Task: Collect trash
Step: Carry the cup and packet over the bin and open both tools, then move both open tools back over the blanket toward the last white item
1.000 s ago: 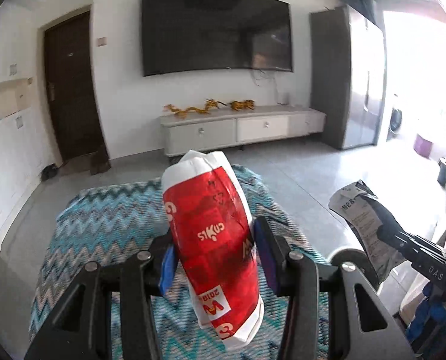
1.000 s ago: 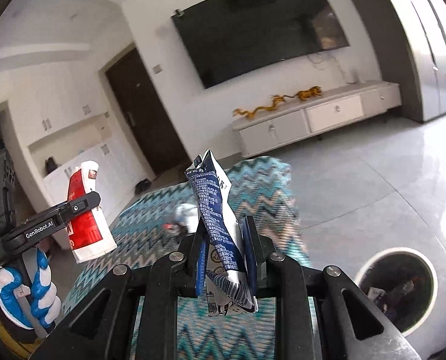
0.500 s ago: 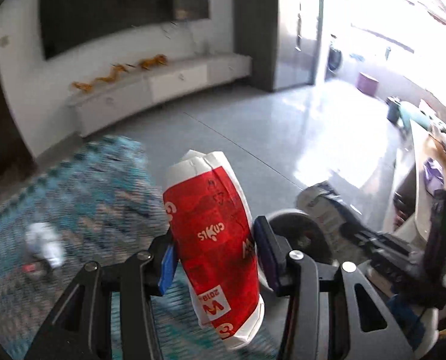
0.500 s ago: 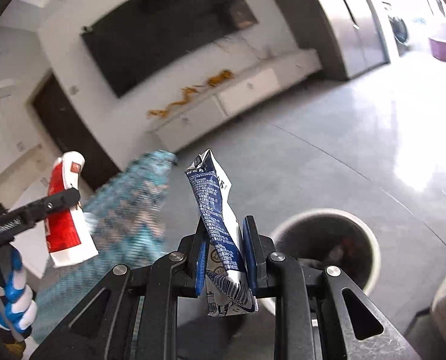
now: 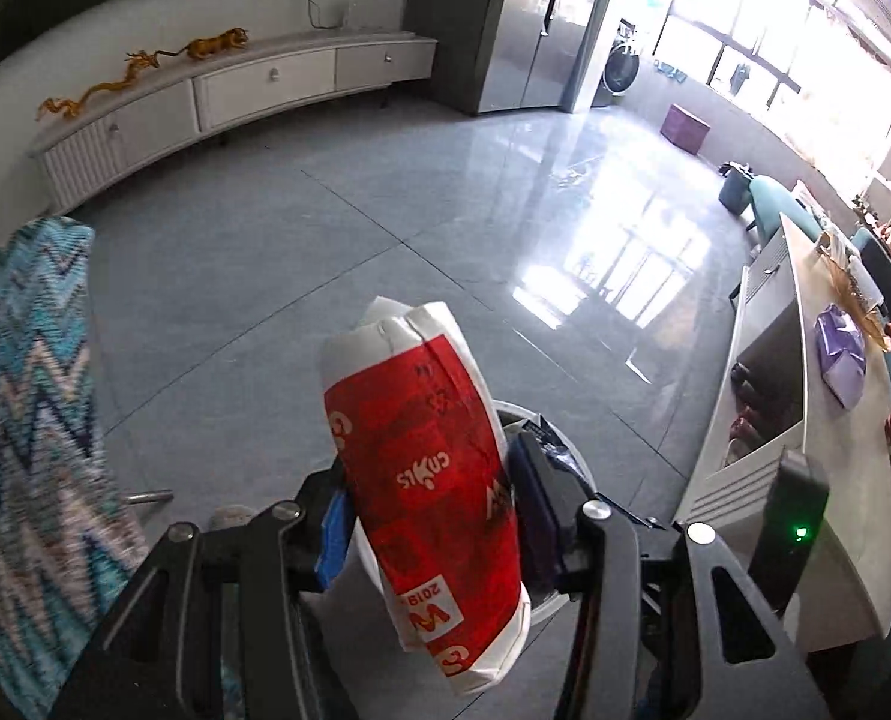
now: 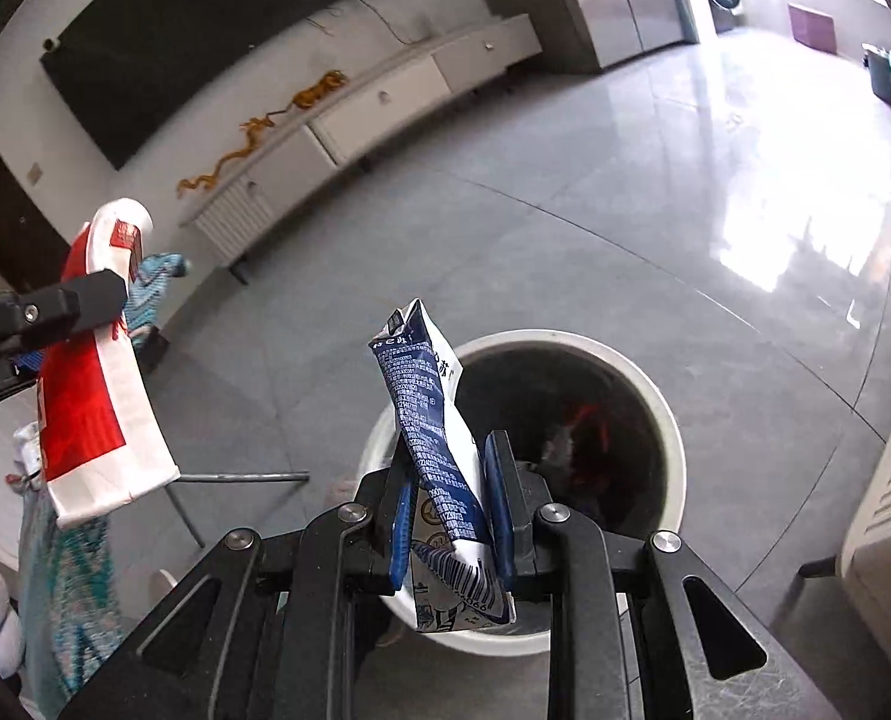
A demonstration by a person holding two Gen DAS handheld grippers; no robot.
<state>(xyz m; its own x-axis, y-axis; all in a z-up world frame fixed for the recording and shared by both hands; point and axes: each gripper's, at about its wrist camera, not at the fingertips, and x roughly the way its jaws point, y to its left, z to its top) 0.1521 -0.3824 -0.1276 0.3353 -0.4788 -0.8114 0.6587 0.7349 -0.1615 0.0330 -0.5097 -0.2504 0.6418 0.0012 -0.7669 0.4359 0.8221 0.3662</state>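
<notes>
My left gripper [image 5: 430, 516] is shut on a red and white carton [image 5: 424, 480], held upright above the floor; it also shows in the right wrist view [image 6: 100, 372]. My right gripper [image 6: 448, 516] is shut on a crushed blue and white carton [image 6: 433, 444], just over the near rim of a white round trash bin [image 6: 673, 438] with dark trash inside. In the left wrist view the bin [image 5: 556, 438] is mostly hidden behind the red carton.
A table with a blue zigzag cloth [image 5: 25, 396] stands at the left. A white cabinet [image 5: 805, 420] stands right of the bin. A low TV console [image 5: 235, 96] lines the far wall. Grey tiled floor lies between.
Both grippers swung right, away from the zigzag-cloth table and toward the bin. The bin is now directly under the right gripper's carton. Both grips are unchanged.
</notes>
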